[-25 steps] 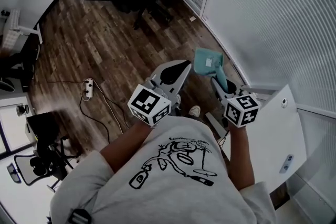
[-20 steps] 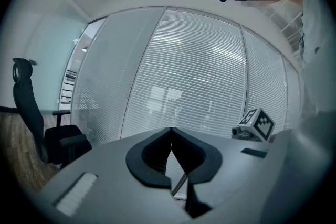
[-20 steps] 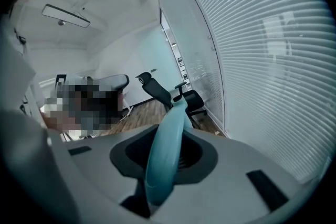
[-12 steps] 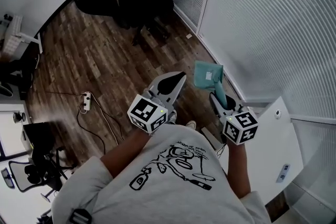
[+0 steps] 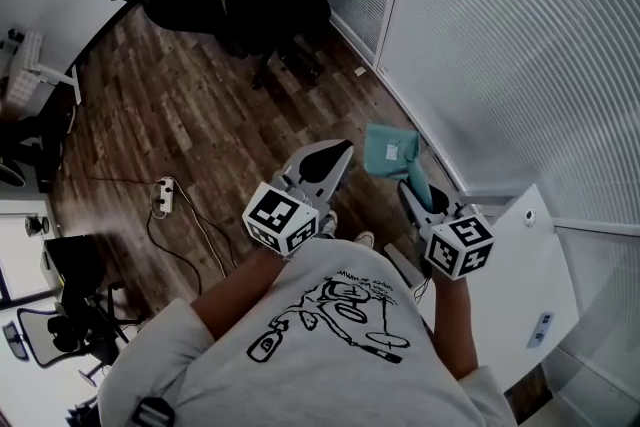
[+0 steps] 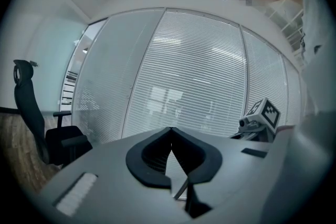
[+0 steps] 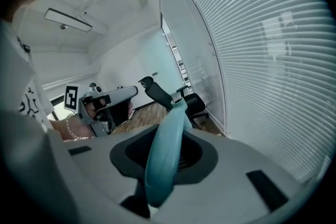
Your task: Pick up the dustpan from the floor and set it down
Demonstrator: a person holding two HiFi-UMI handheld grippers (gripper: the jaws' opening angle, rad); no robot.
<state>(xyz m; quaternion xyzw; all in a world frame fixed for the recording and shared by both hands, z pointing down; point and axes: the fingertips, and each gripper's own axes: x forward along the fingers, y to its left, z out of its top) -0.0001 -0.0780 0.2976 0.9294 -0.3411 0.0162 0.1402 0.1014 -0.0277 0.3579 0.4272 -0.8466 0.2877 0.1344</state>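
– Dustpan [image 5: 390, 151], right of centre, clear of the floor [image 5: 180, 105]: how should it be set down?
– Handle [image 5: 419, 181] is pinched in the right hand-held gripper [image 5: 410, 198]; the left hand-held gripper [image 5: 328, 158] is pressed together, empty. It is best lowered level, then released.

I can read no words or numbers here. The grey T-shirt [image 5: 300, 365] bears a black line drawing with lettering too small to read. The white sticker [image 5: 394, 149] on the teal plastic dustpan [image 5: 378, 162] is a blur.
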